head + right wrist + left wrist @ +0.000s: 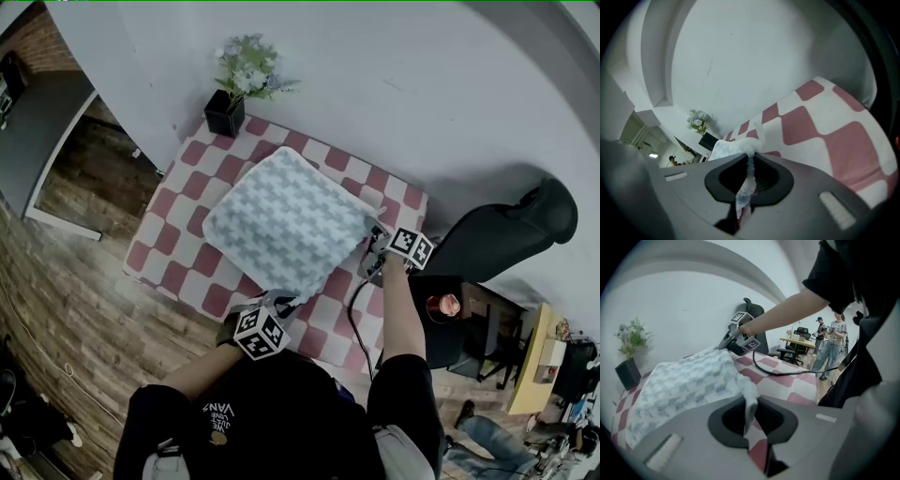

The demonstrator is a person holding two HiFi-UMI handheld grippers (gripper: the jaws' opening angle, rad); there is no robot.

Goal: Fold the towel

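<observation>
A white-and-grey patterned towel [286,222] lies spread flat on a table under a red-and-white checked cloth [178,248]. My left gripper [277,305] is shut on the towel's near corner; in the left gripper view the towel [689,380] runs into the jaws, pinched at my left gripper [749,416]. My right gripper [375,239] is shut on the towel's right corner; in the right gripper view a strip of towel [736,149] is clamped in my right gripper [749,180]. The right gripper [730,339] also shows across the towel in the left gripper view.
A black pot with pale flowers [234,94] stands at the table's far corner, next to the white wall. A black cable [356,319] trails over the cloth near my right arm. A dark chair [511,230] sits right of the table. People and desks [825,348] are in the background.
</observation>
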